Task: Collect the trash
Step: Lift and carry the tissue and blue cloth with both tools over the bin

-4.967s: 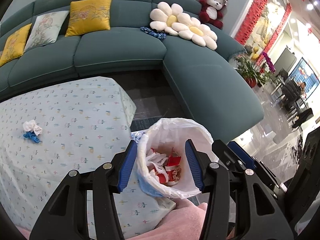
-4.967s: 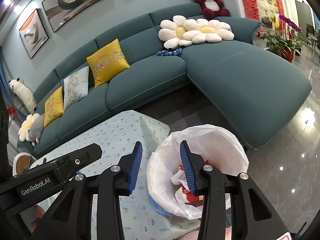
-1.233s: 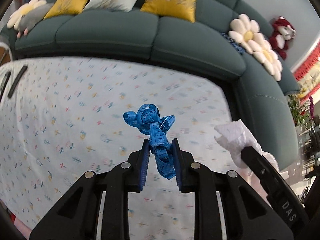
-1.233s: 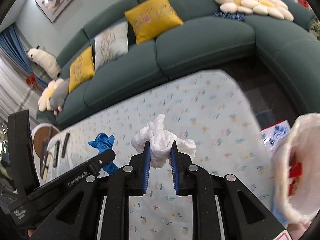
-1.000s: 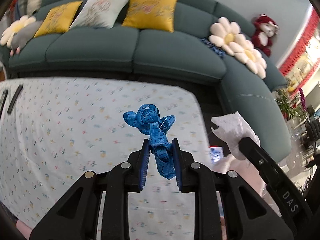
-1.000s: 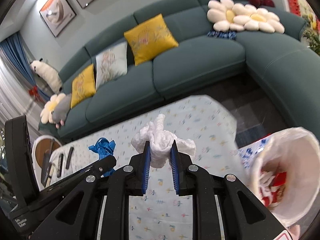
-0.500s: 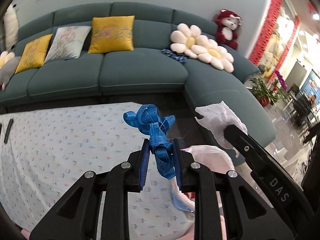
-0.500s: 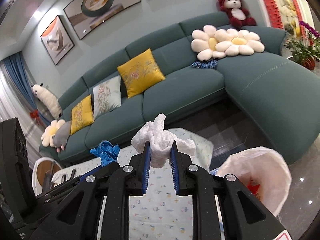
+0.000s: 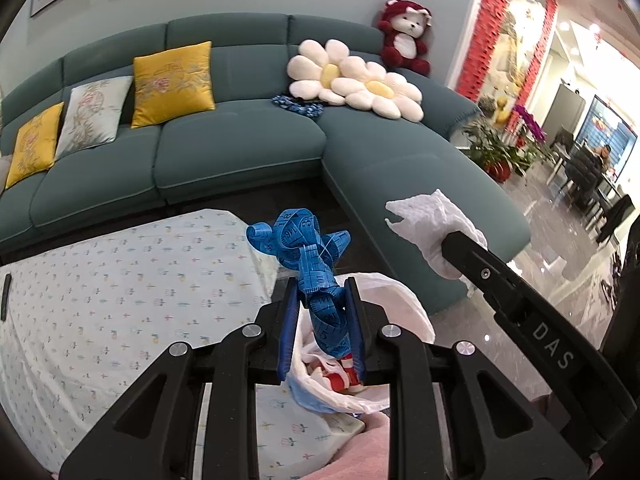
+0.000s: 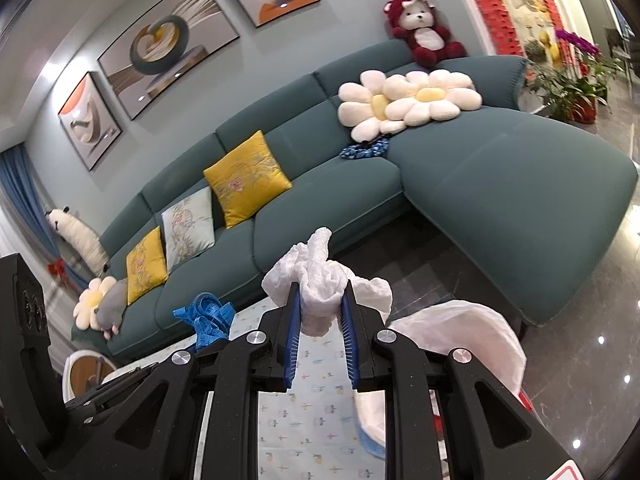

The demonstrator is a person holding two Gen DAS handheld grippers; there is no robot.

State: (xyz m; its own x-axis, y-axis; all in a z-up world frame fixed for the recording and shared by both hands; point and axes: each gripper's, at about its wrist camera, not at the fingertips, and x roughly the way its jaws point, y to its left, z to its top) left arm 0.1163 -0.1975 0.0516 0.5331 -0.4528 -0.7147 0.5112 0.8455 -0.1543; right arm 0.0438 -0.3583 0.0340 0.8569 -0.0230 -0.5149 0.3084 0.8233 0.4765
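Left hand-held gripper (image 9: 322,312) was clamped narrow on a tangled blue tape (image 9: 310,256), the crumpled loops sticking up past the pads; right under it, in the left wrist view, sat the bin (image 9: 400,300) with its white liner, some red and white scraps already inside; the bin stood just off the corner of the worktop (image 9: 120,280), which had a pale cloth with little prints on it. Right hand-held gripper (image 10: 320,312) was pinched tight on a wad of white tissue (image 10: 320,280), bulging out above and to both sides of the blue pads (image 10: 294,320); from the left camera that tissue hung beside the tape, a bit higher and to the right, above the floor near the bin. In the right view the liner rim showed low on the right, just beside the fingers. Teal sofa (image 9: 240,148) behind everything, yellow cushions (image 9: 172,80) on it.
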